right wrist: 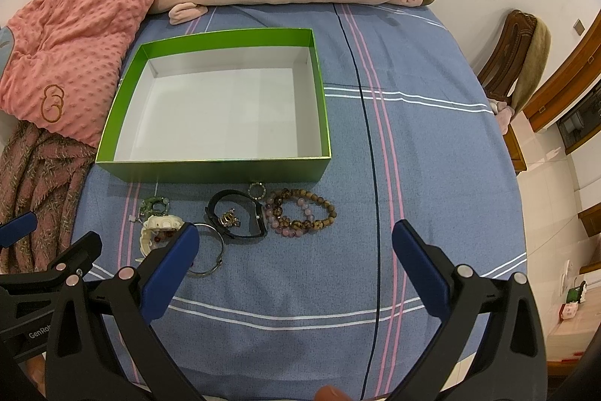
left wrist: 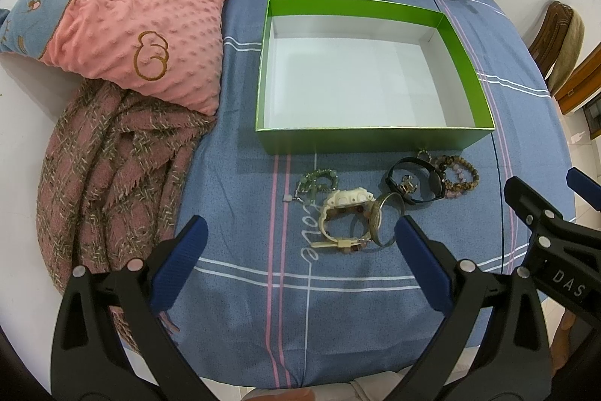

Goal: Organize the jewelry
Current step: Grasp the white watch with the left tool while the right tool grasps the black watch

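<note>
Well, both grippers wide; jewelry [right wrist: 240, 220] beside green box [right wrist: 214, 170].

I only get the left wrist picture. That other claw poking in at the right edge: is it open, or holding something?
Observer: Its own camera shows the right claw open, with nothing between its fingers but blue bedsheet.
Operator: What is it pointing at?
Observer: The beaded bracelets lie just ahead of it, on the near side of the green box.
Operator: Anything past the bed on that side?
Observer: Tiled floor, with a small green item near the edge of the picture, too small to identify.
</note>
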